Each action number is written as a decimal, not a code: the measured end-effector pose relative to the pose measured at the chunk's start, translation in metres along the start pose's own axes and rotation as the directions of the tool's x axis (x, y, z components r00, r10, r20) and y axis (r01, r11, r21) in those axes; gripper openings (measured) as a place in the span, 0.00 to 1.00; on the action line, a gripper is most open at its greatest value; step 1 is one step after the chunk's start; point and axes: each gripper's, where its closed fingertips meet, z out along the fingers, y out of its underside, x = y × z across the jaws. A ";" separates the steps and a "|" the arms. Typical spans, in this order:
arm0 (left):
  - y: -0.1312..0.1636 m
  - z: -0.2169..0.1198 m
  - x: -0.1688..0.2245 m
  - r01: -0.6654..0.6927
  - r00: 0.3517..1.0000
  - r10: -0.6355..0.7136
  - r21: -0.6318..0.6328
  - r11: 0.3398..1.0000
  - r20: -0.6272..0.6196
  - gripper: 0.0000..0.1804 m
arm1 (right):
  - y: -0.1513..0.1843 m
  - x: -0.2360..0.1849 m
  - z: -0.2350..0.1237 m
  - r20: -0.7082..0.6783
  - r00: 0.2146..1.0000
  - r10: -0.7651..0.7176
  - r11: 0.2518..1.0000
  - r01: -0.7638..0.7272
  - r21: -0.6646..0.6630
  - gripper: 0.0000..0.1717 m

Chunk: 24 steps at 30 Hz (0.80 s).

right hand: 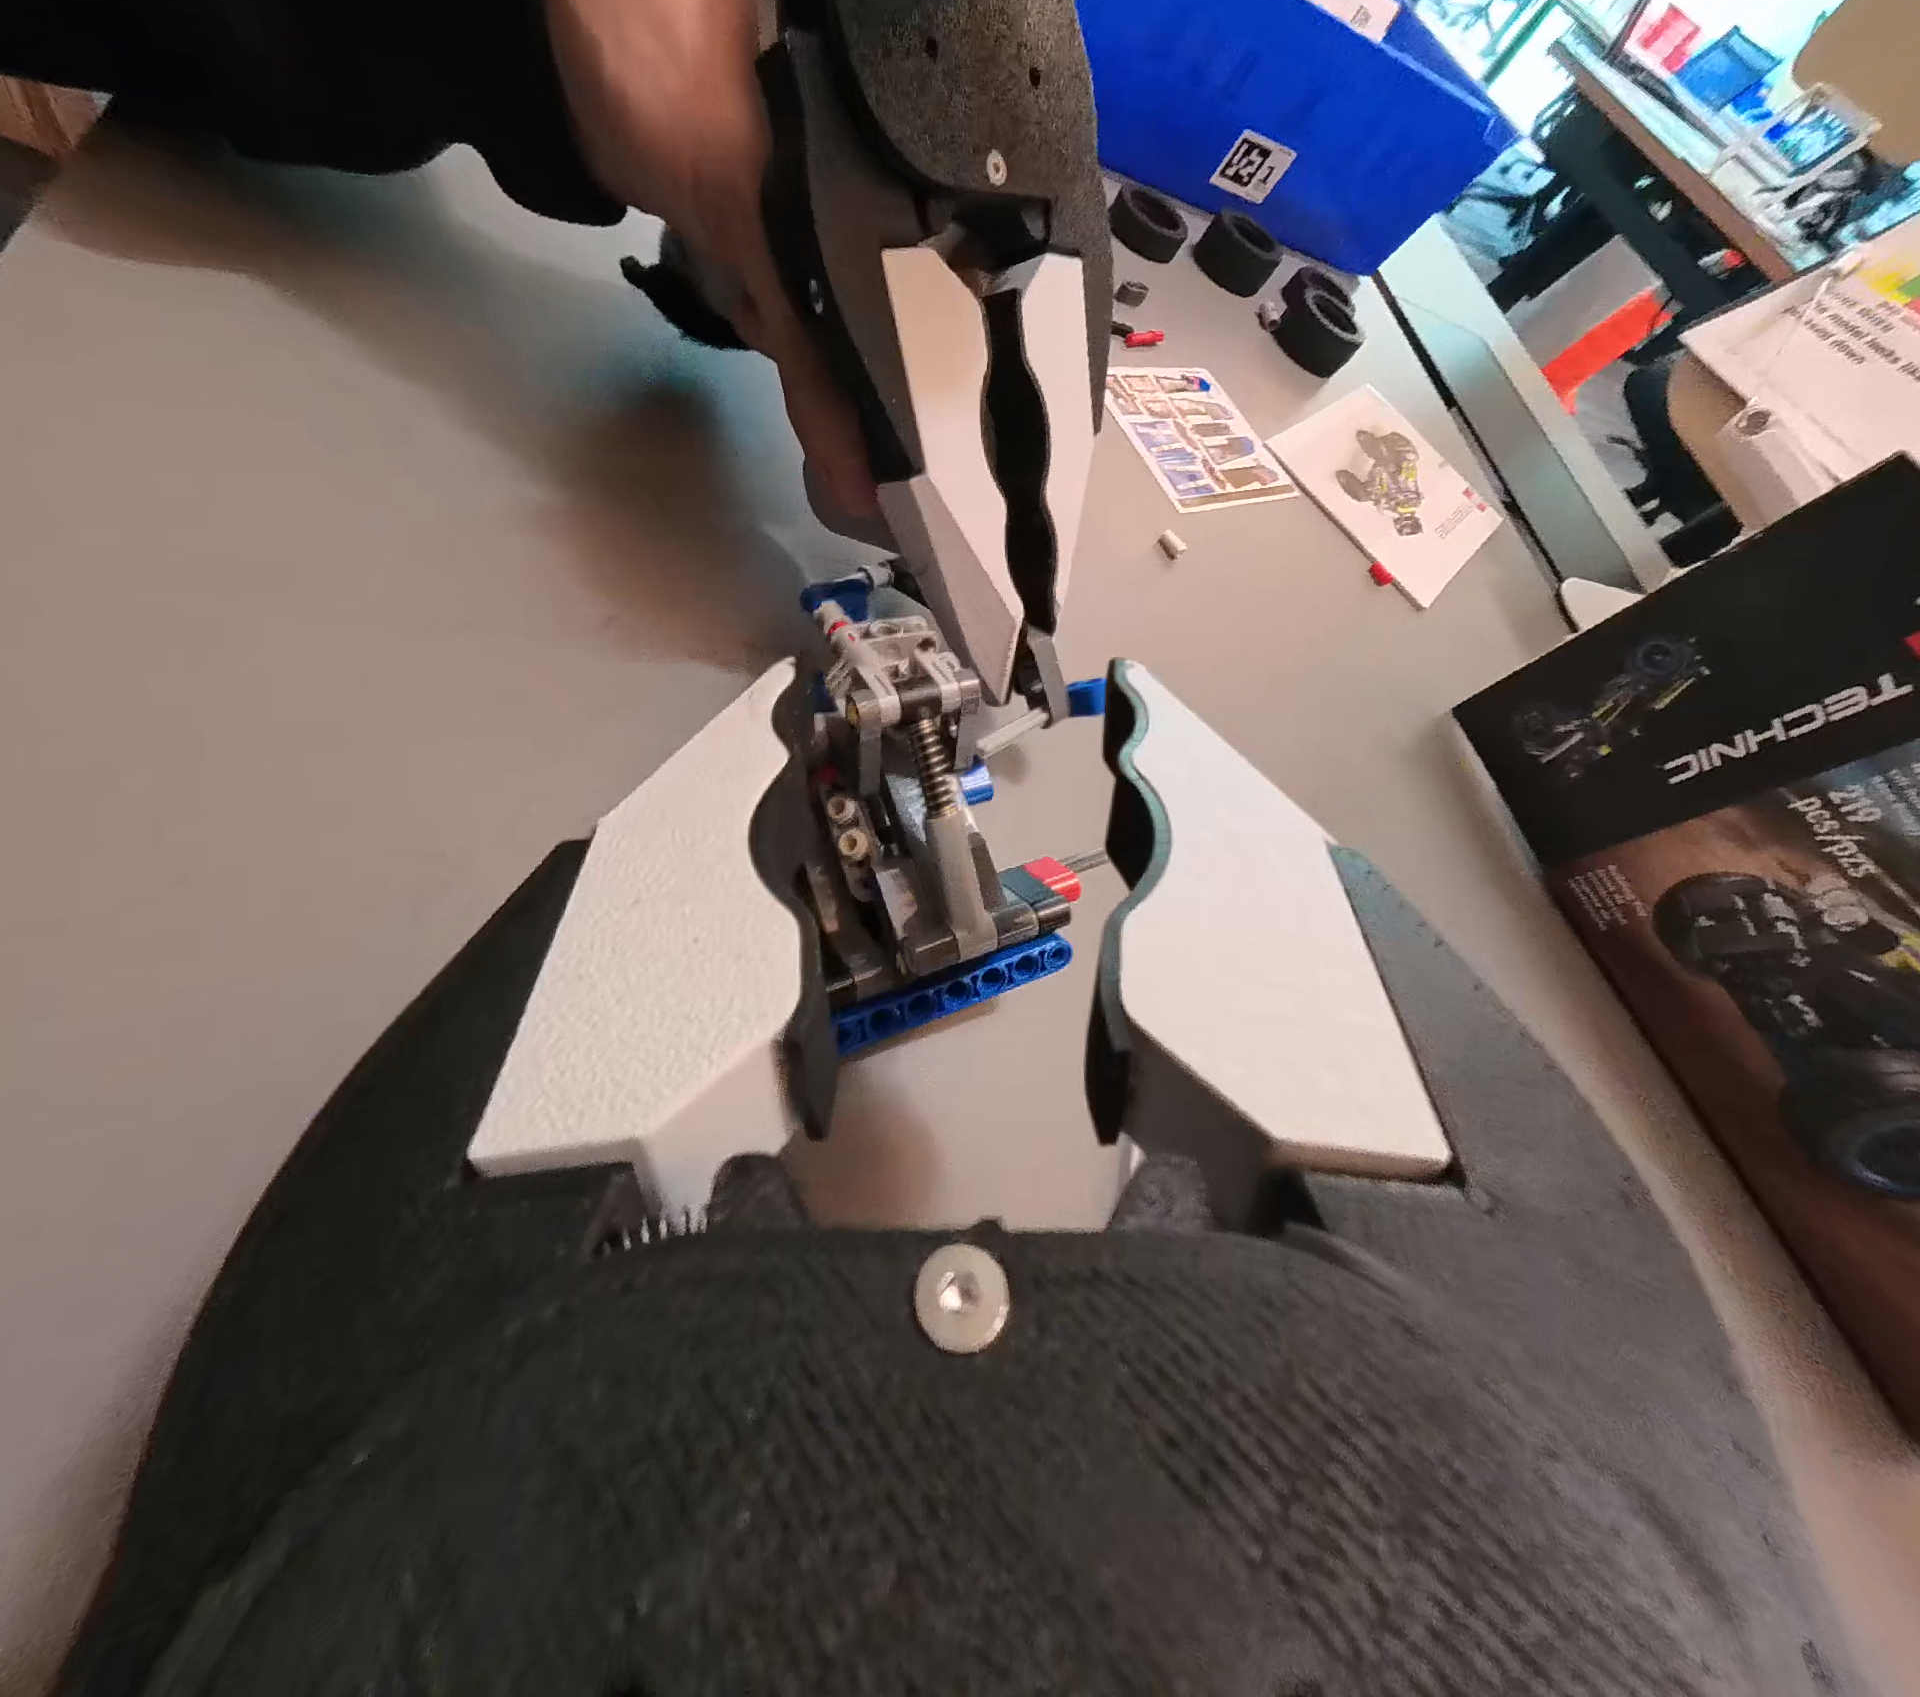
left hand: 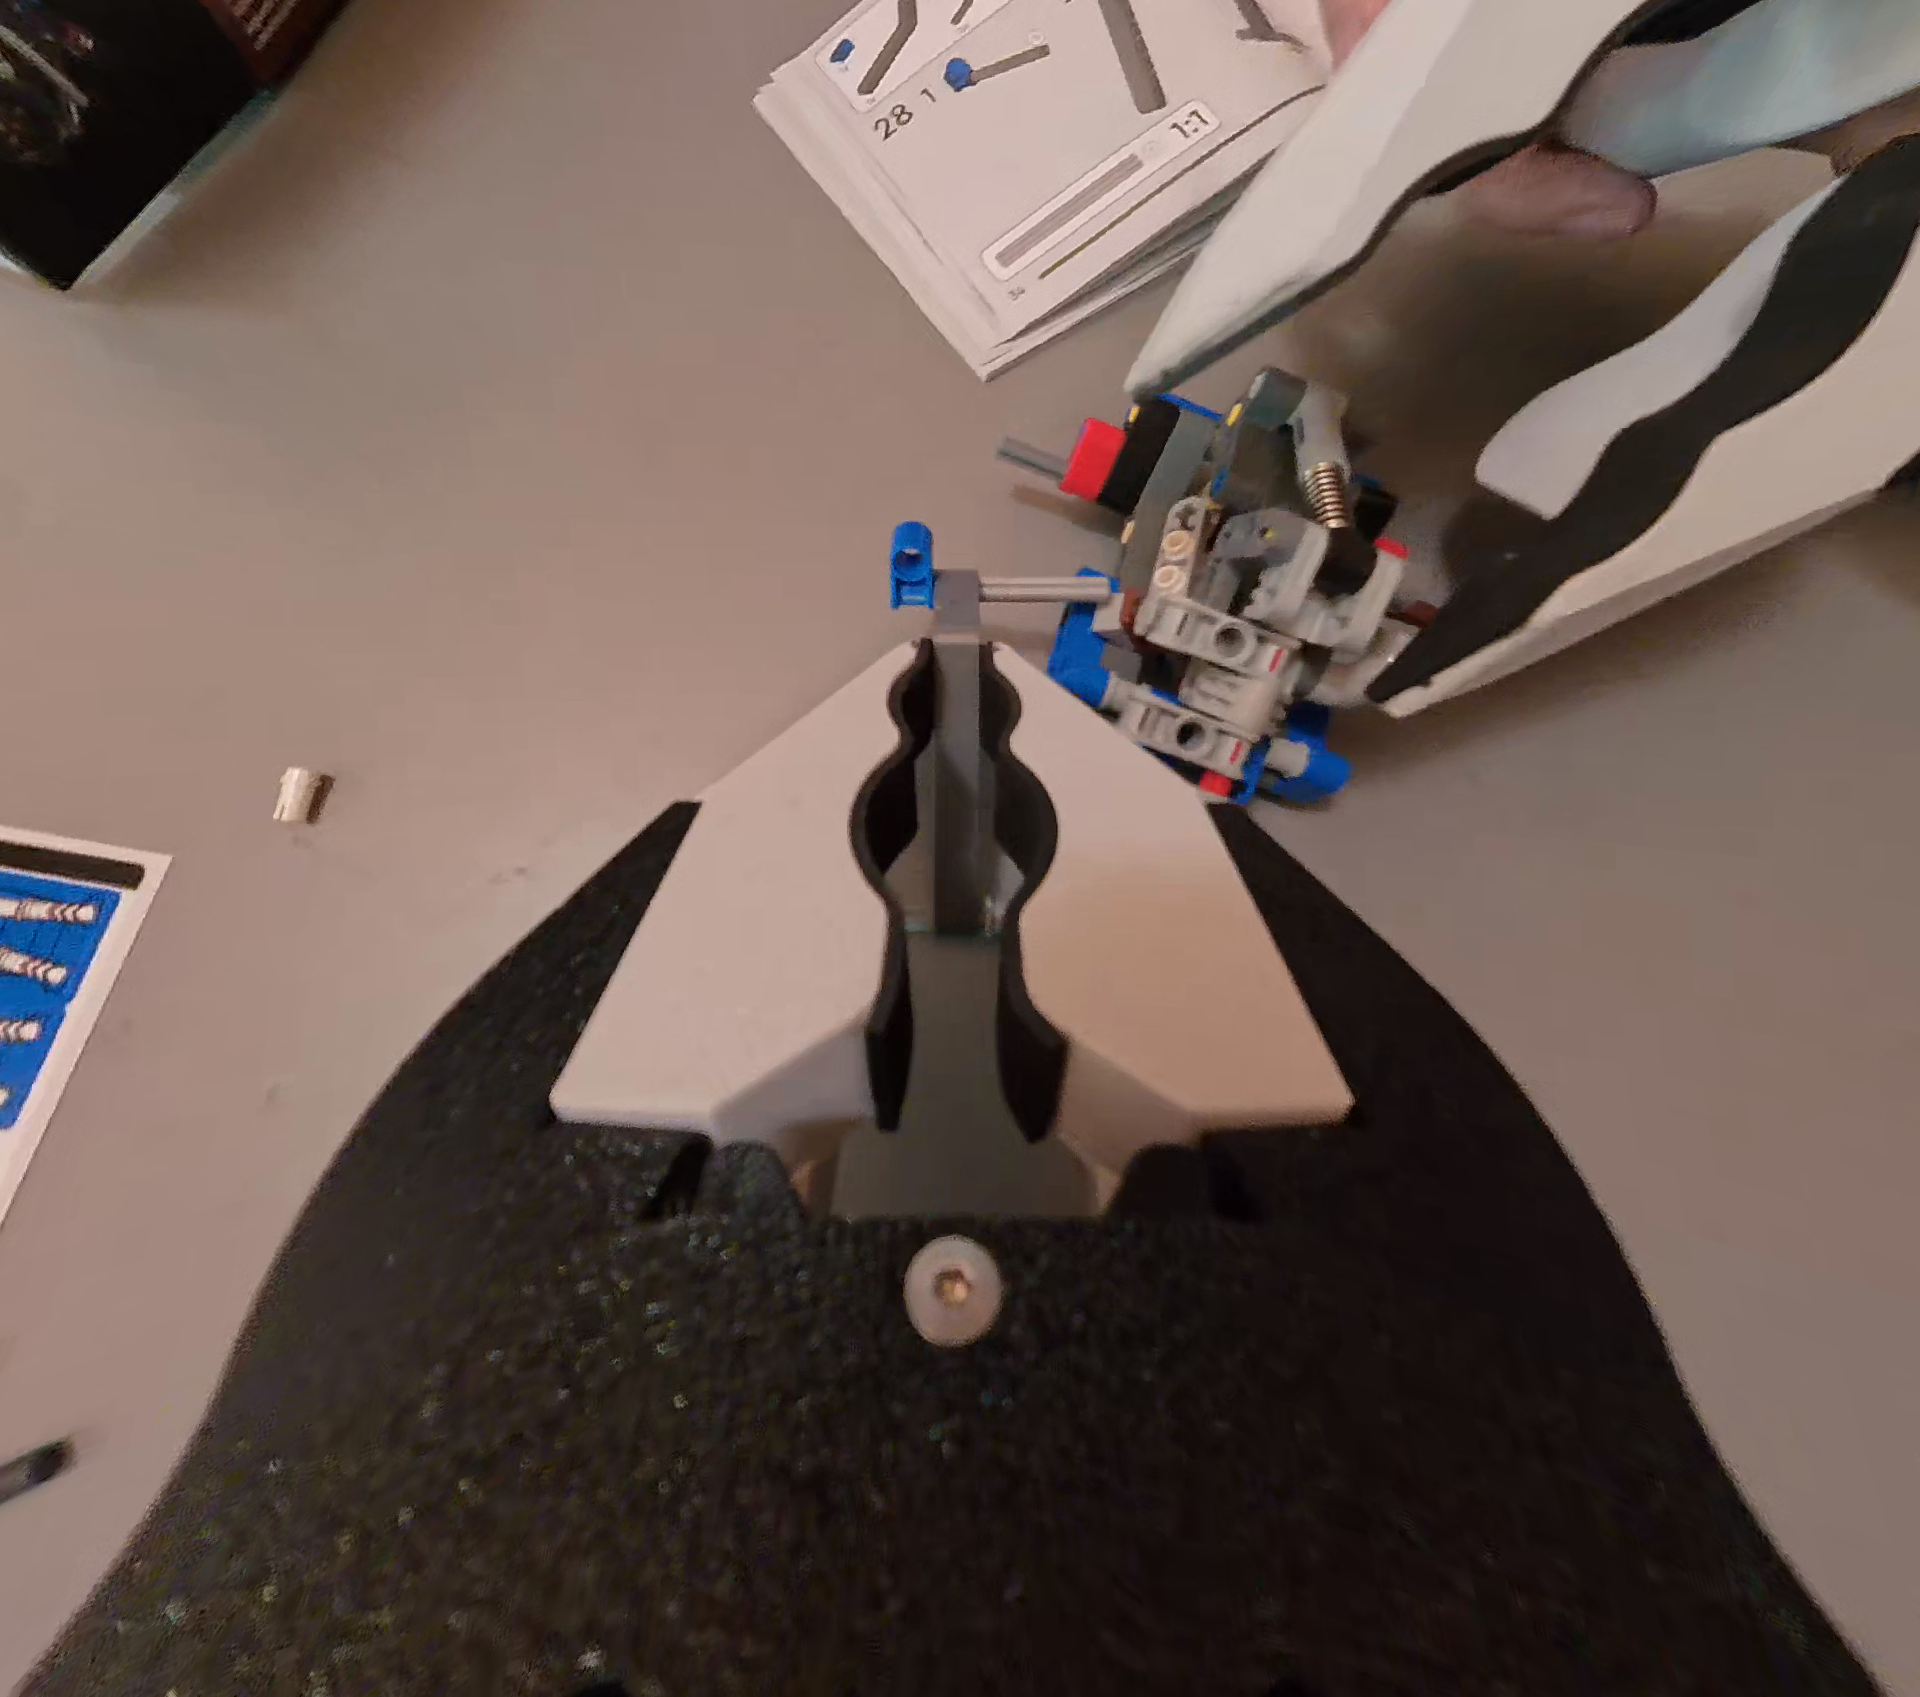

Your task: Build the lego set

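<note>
Left wrist view: left gripper (left hand: 956, 660) is clamped on a dark grey beam (left hand: 954, 774), both pads pressed to its sides. Beyond the tips, the beam end carries a blue connector (left hand: 910, 565) on its left and a light grey axle (left hand: 1039, 589) on its right; the axle reaches toward a grey, blue and red brick assembly (left hand: 1226, 598) lying on the grey table (left hand: 520, 504). Right gripper (left hand: 1382, 504) straddles that assembly with its jaws spread. An open instruction booklet (left hand: 1039, 120) with printed diagrams and step numbers lies ahead; a sticker sheet (left hand: 62, 972) and a small white pin (left hand: 301, 793) lie to the left.

Right wrist view: right gripper (right hand: 951, 816) stands wide open. The assembly (right hand: 914, 847) sits against the left pad, well clear of the right pad. Left gripper (right hand: 1023, 608) comes down from ahead, gripping the beam (right hand: 1049, 671). To the right lies a printed product box (right hand: 1714, 774); farther ahead are black tyres (right hand: 1236, 250) and a blue bin (right hand: 1247, 37) bearing a square label.
</note>
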 end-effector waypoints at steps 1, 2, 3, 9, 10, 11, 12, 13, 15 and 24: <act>0.001 0.000 -0.001 0.001 1.000 -0.001 -0.008 1.000 0.006 0.02 | 0.002 -0.001 0.001 0.009 1.000 0.009 1.000 -0.009 -0.013 0.31; 0.002 0.001 -0.002 -0.003 1.000 0.004 -0.019 1.000 0.014 0.02 | 0.003 -0.001 0.002 0.011 1.000 0.018 1.000 -0.018 -0.023 0.30; 0.003 0.001 -0.002 -0.015 1.000 0.015 -0.022 1.000 0.014 0.03 | 0.003 -0.001 0.003 0.012 0.999 0.031 0.999 -0.031 -0.030 0.29; 0.005 -0.007 -0.003 0.003 1.000 -0.003 -0.005 1.000 -0.007 0.02 | -0.007 -0.001 0.006 0.027 0.990 0.137 0.990 -0.136 -0.031 0.21; 0.004 -0.009 -0.003 0.011 1.000 -0.011 0.003 1.000 -0.009 0.02 | -0.006 -0.001 0.007 0.026 0.990 0.136 0.990 -0.135 -0.039 0.21; 0.004 -0.010 -0.003 0.010 1.000 -0.010 0.011 1.000 -0.010 0.03 | -0.004 -0.003 0.008 0.030 0.991 0.131 0.990 -0.129 -0.057 0.20; 0.003 -0.012 -0.001 0.002 1.000 -0.002 0.019 1.000 -0.019 0.03 | -0.001 -0.003 0.009 0.026 0.992 0.127 0.989 -0.124 -0.077 0.20; 0.003 -0.013 0.001 -0.010 1.000 0.011 0.027 1.000 -0.029 0.03 | -0.001 -0.003 0.010 0.023 0.991 0.128 0.989 -0.126 -0.077 0.20; 0.004 -0.014 0.003 -0.018 0.999 0.018 0.025 1.000 -0.029 0.02 | -0.001 -0.005 0.011 0.031 0.991 0.133 0.989 -0.130 -0.074 0.19; 0.002 -0.014 0.012 -0.024 0.996 0.030 0.077 0.997 -0.081 0.03 | 0.001 -0.004 0.008 0.026 0.994 0.108 0.991 -0.105 -0.080 0.18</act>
